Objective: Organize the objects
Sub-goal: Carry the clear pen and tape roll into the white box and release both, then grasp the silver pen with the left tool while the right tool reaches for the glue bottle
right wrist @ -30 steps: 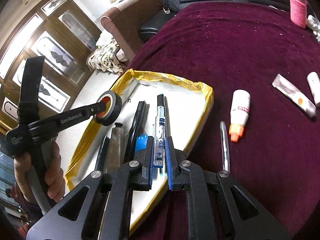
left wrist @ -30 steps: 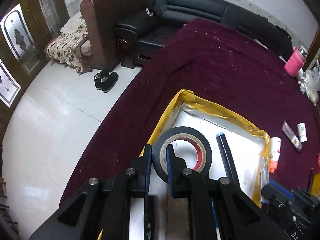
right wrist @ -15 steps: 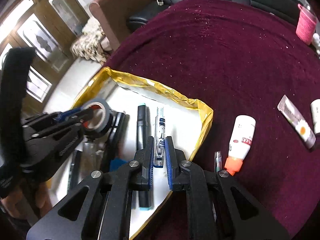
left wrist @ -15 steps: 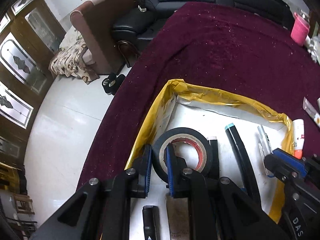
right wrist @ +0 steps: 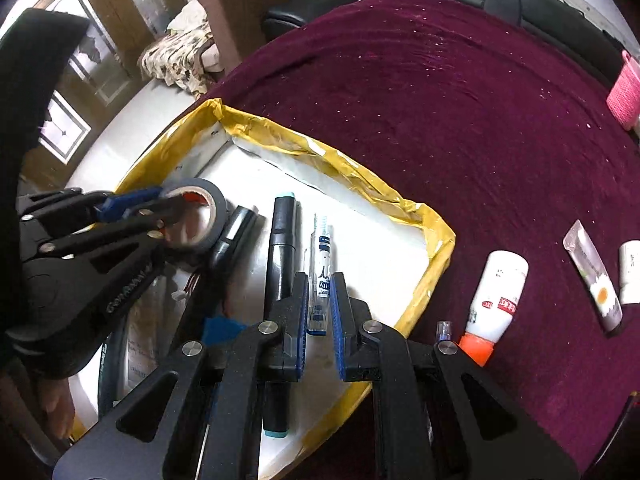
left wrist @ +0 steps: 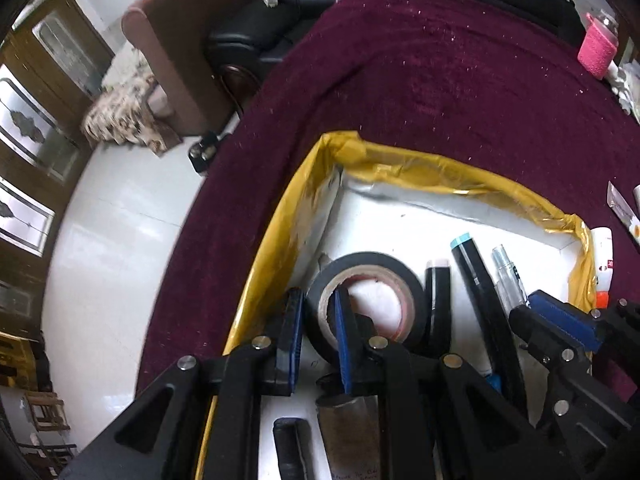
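The left gripper is opening, tape roll wall between its pads, inside the tray (yellow-rimmed) at seven o'clock. The right gripper clamps a pen, centre.

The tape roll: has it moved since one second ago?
Yes. The tape roll was above the yellow-edged tray's left rim; now it lies down inside the tray, beside the black pens.
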Tool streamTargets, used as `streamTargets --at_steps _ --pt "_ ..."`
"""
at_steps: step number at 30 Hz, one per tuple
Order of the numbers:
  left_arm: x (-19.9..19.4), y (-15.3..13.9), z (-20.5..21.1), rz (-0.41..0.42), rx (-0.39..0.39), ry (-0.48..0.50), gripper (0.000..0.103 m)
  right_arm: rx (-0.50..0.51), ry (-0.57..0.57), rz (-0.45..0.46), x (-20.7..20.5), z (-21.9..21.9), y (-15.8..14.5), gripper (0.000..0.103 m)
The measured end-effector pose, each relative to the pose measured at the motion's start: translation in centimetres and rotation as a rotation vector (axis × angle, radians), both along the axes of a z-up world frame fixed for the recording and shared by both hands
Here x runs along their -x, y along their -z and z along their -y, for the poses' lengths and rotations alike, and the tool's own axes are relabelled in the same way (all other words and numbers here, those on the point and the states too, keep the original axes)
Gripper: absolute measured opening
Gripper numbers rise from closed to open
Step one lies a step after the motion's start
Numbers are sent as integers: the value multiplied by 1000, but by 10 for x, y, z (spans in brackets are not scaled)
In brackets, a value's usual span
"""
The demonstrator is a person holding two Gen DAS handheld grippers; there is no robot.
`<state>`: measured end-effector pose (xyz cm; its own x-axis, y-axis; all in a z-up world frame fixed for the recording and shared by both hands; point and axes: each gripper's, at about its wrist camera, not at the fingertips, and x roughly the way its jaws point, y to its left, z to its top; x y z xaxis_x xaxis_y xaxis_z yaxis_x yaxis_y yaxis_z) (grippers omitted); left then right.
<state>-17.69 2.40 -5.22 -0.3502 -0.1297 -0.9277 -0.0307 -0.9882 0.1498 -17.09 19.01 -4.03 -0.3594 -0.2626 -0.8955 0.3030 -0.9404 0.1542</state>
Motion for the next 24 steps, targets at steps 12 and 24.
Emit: streamTargets --at_steps 12,24 --pt "-42 -53 37 -183 -382 -76 55 280 20 15 -12 -29 -9 13" --pt "-117 -65 -63 -138 -521 157 70 444 158 -45 -132 -121 -18 38"
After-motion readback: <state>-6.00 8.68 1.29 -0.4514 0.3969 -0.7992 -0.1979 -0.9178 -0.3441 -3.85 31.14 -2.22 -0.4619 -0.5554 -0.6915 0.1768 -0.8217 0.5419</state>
